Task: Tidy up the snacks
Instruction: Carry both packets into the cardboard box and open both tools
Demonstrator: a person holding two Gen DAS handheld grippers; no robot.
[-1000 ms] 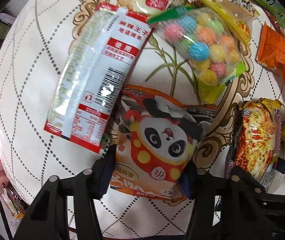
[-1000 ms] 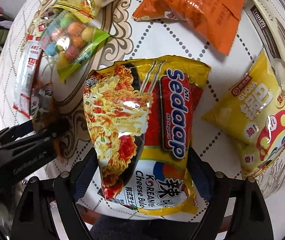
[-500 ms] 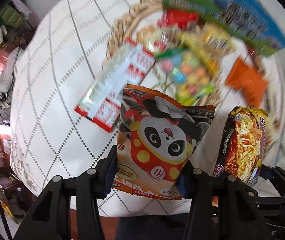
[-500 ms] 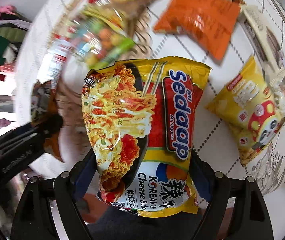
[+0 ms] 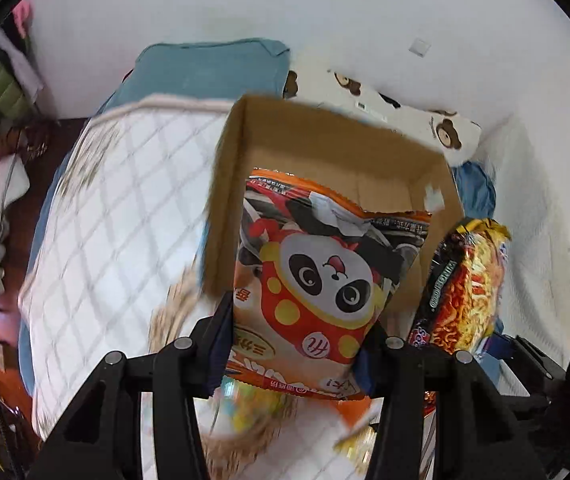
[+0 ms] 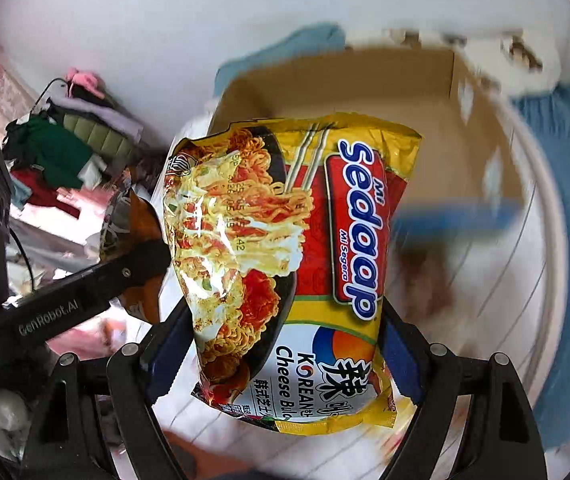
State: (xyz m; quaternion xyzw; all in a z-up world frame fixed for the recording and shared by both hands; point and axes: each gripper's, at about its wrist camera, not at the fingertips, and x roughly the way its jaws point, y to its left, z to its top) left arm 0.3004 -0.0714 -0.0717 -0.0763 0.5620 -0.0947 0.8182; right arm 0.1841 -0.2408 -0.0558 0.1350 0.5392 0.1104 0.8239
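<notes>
My left gripper (image 5: 295, 354) is shut on an orange panda snack bag (image 5: 321, 280) and holds it up in front of an open cardboard box (image 5: 325, 144). My right gripper (image 6: 283, 354) is shut on a yellow Mi Sedaap noodle packet (image 6: 293, 264), also raised before the same box (image 6: 365, 84). The noodle packet shows at the right of the left wrist view (image 5: 465, 288). The left gripper's finger and part of the panda bag (image 6: 133, 236) show at the left of the right wrist view. The box looks empty inside.
The box sits on a bed with a white quilted cover (image 5: 117, 208). A teal pillow (image 5: 209, 68) and a bear-print pillow (image 5: 405, 112) lie behind it against a white wall. Piled clothes (image 6: 65, 148) are off to the left. Blurred snacks (image 5: 253, 400) lie below.
Both grippers have lifted their packets off the table and swung up and away from the snack pile. The cardboard box and the bed have come into view.
</notes>
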